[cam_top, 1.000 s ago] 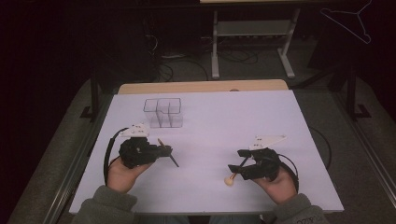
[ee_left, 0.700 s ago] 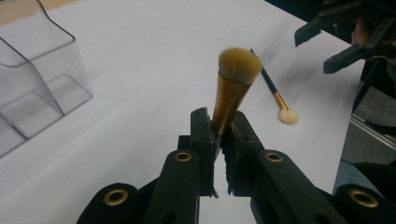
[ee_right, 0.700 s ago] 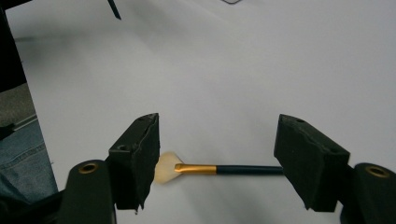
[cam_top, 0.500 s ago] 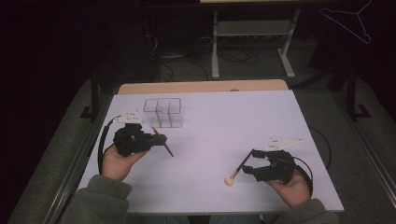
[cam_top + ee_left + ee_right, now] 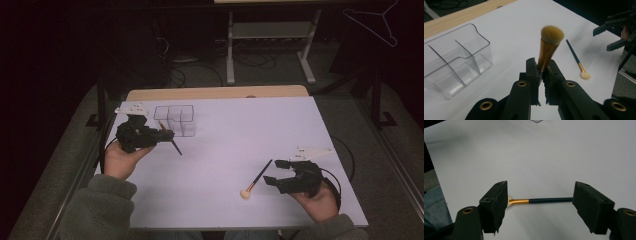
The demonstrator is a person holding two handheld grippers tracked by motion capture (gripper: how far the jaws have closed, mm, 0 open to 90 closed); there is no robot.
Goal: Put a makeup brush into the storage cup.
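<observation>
Where carpet (image 5: 60,165) shows, white table (image 5: 250,125) in dark room.

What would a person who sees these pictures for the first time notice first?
Probably the left gripper near the table's left edge, shut on a gold-handled makeup brush beside the clear organizer. Next, the right gripper at the near right, jaws open, and a thin dark brush lying flat just before it.

The soft tip of the thin brush (image 5: 541,200) hid behind 1 jaw of the right gripper (image 5: 540,205). The big brush (image 5: 548,48) had its handle hidden between the jaws of the left gripper (image 5: 541,72). The clear box (image 5: 454,60) was cut off at the picture's left edge.
</observation>
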